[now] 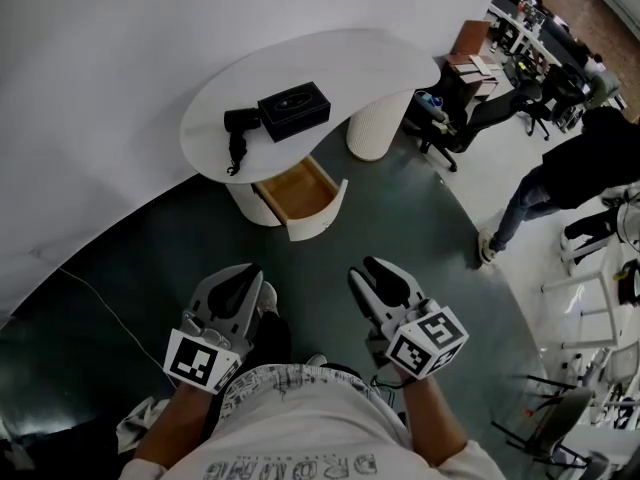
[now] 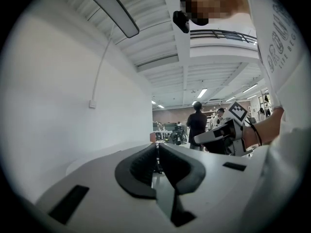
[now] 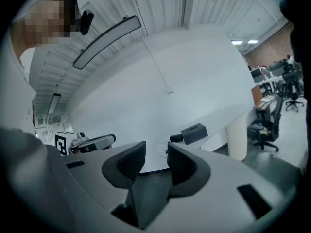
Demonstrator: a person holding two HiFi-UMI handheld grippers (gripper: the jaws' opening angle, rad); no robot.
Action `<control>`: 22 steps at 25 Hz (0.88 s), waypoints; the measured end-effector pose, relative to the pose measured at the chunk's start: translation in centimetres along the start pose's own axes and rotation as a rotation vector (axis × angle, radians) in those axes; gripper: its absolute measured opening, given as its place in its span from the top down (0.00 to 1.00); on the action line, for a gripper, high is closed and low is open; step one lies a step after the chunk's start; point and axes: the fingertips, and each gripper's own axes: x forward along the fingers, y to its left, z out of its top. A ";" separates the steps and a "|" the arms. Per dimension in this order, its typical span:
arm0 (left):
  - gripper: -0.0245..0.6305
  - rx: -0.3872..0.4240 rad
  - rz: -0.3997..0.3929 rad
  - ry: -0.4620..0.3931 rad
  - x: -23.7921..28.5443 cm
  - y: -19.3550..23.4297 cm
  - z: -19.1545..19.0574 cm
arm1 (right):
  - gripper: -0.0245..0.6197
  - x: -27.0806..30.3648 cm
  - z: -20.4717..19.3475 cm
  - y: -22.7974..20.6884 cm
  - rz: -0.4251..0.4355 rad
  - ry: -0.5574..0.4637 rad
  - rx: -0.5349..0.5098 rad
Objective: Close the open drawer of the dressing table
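Observation:
The white dressing table [image 1: 380, 53] stands ahead of me against a white curved wall. Its drawer [image 1: 300, 190] is pulled out toward me and shows a bare wooden inside behind a white curved front [image 1: 325, 216]. On the top lie a black box [image 1: 293, 110] and a black hair dryer [image 1: 240, 126]. Both grippers hang low near my body, well short of the drawer. The left gripper [image 1: 245, 273] [image 2: 157, 152] is shut on nothing. The right gripper [image 1: 380, 268] [image 3: 156, 157] is slightly open and empty. The right gripper view shows the black box [image 3: 194, 132], not the drawer.
A white ribbed pedestal [image 1: 378, 128] carries the table's right end. Black office chairs [image 1: 470, 118] and a person in dark clothes [image 1: 575, 163] are to the right. A thin cable [image 1: 110, 303] crosses the dark floor at left. White racks [image 1: 600, 268] stand at far right.

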 end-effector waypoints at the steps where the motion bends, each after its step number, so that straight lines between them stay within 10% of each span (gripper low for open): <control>1: 0.91 -0.003 -0.003 0.002 0.5 0.9 -0.2 | 0.73 1.0 0.0 -0.2 -0.003 0.003 0.004; 22: 0.91 -0.065 -0.156 0.034 11.5 20.5 -2.0 | 0.74 20.4 4.2 -5.7 -0.169 0.051 0.038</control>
